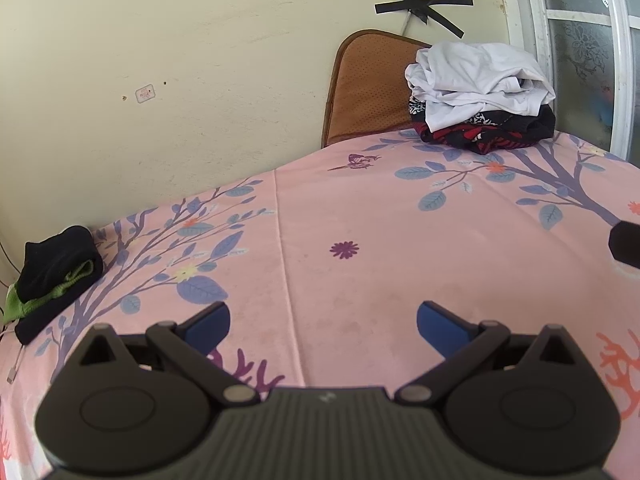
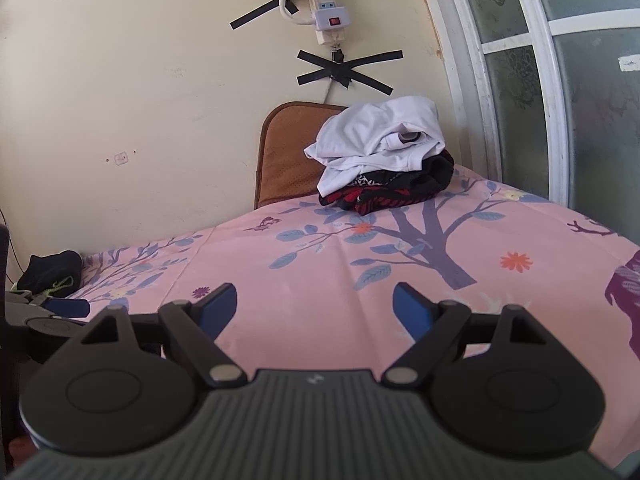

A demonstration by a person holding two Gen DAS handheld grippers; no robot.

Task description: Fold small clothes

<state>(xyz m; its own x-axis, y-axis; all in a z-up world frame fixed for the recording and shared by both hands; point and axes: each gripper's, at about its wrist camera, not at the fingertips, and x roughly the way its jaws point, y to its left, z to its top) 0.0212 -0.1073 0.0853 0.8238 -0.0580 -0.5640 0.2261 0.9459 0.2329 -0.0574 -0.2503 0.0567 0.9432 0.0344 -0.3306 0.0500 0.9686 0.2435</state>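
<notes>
A pile of unfolded clothes sits at the far right of the table: a white garment (image 1: pixel 476 80) on top of black and red ones (image 1: pixel 488 134); it also shows in the right wrist view (image 2: pixel 380 140). A folded black and green stack (image 1: pixel 56 272) lies at the far left edge, also in the right wrist view (image 2: pixel 52 274). My left gripper (image 1: pixel 323 326) is open and empty, above the pink floral tablecloth (image 1: pixel 360 220). My right gripper (image 2: pixel 315 312) is open and empty above the cloth too. The left gripper's blue pad (image 2: pixel 66 307) shows at the right wrist view's left edge.
A brown chair back (image 1: pixel 368 88) stands behind the table against the cream wall. A power strip (image 2: pixel 326 4) with taped cable hangs on the wall. A white-framed frosted window (image 2: pixel 540 80) is at the right. A cable connector (image 1: pixel 14 372) lies near the left edge.
</notes>
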